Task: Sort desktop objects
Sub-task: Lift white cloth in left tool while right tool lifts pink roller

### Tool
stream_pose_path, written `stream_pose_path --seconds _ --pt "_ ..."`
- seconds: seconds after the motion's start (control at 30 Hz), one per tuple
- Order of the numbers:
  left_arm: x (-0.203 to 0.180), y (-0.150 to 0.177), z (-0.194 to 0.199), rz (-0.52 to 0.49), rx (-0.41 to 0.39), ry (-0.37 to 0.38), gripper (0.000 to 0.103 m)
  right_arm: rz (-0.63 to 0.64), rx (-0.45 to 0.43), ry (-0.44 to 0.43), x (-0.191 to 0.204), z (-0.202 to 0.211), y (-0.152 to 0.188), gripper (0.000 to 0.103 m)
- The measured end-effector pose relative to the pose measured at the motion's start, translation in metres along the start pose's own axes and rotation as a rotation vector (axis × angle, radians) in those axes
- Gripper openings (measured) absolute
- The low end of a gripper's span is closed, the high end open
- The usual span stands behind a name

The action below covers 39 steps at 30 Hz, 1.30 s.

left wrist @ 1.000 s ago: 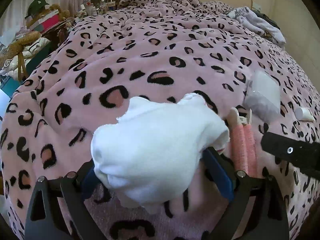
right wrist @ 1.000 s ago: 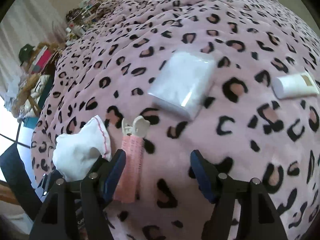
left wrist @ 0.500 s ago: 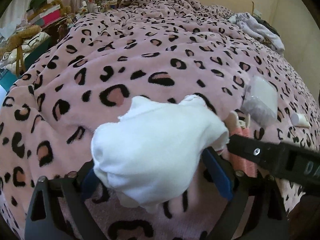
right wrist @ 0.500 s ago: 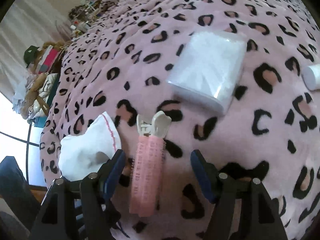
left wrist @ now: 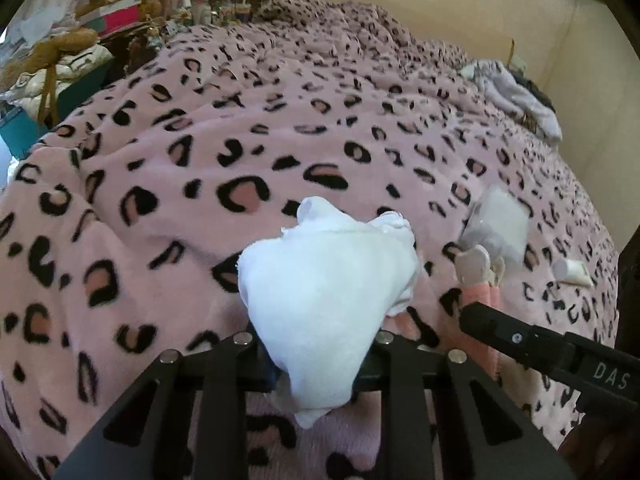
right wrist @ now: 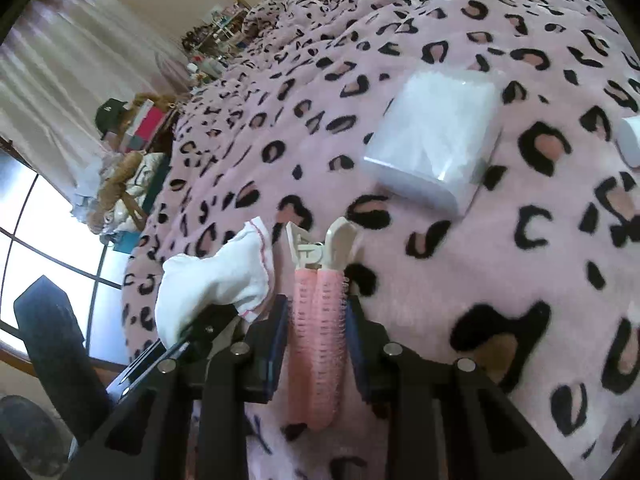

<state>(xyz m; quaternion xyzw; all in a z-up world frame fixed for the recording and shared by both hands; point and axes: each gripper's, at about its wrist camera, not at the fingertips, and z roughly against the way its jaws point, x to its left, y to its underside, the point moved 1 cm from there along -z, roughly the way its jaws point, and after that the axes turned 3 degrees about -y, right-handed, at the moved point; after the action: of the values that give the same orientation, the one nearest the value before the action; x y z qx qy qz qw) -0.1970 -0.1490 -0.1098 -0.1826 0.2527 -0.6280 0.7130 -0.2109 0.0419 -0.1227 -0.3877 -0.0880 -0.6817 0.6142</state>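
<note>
A: Grippers both look loaded: the left gripper (left wrist: pixel 316 344) is clenched on the white cloth (left wrist: pixel 328 280), the right gripper (right wrist: pixel 316 332) pinches the pink hair roller (right wrist: pixel 318 340), which lies on the bed (right wrist: pixel 460 280).

B: Risk?

A: Likely a snag. The roller's bristles could catch the fleece, or its clip end could swing against the cloth beside it.

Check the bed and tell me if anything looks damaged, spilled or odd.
Nothing looks damaged or spilled. The left gripper holds a bunched white cloth; the right gripper is shut on the pink hair roller clip. The clear packet and white tube lie flat on the blanket.
</note>
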Motion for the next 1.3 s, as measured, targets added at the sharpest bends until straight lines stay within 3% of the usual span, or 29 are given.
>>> stream_pose_path --seconds 0.2,0.43,0.83,1.3 --pt "0.001 0.008 0.044 0.011 -0.060 -0.029 0.024 0.008 -0.026 -0.058 0.002 0.033 0.013 0.028" --pt "-0.004 0.043 0.093 0.031 -0.069 -0.058 0.024 0.057 -0.034 -0.048 0.007 0.071 0.042 0.028" --pt "-0.045 0.097 0.138 -0.011 -0.056 -0.073 0.024 0.134 -0.058 0.078 -0.007 0.134 0.104 0.028" --pt "-0.107 0.111 0.174 -0.096 -0.069 -0.026 0.024 0.183 -0.167 0.163 -0.006 0.215 0.117 0.028"
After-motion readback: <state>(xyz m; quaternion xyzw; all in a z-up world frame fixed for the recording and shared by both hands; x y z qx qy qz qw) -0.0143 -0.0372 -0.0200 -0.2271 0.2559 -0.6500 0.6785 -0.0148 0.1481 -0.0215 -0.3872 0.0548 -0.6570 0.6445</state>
